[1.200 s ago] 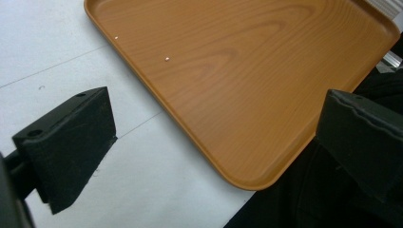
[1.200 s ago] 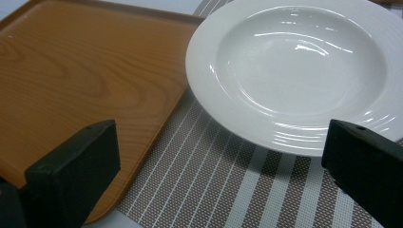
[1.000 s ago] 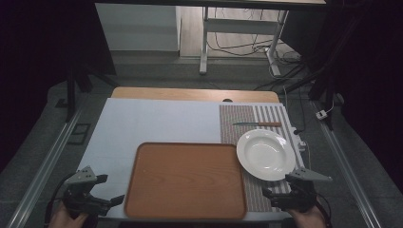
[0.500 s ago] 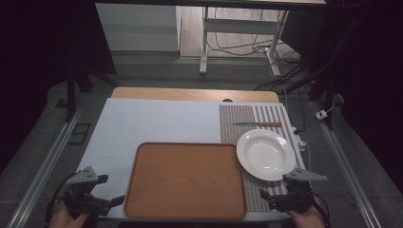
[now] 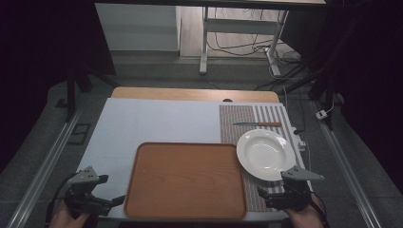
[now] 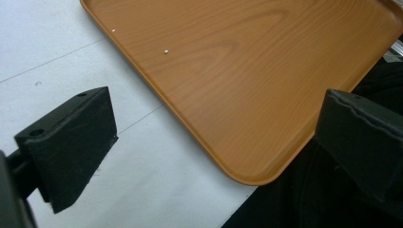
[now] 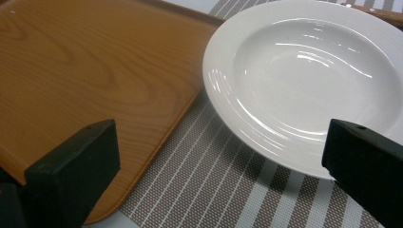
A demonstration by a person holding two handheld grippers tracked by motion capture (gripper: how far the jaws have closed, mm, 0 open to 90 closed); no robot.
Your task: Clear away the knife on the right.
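Both tongs open: R tongs (image 7: 221,175) near plate (image 7: 309,80).

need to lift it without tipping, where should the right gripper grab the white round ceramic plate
Grip the near rim of the white round ceramic plate, coming from the person's side. It is wide and flares clear of the striped placemat, and the open right gripper already faces it.

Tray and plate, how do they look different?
The tray is brown wood-grain and rectangular with rounded corners; the plate is white, glossy and round. The tray is much larger and flat-bottomed; the plate dips into a bowl-like centre. The tray lies mostly on the white mat, the plate on the striped one. Both are empty.
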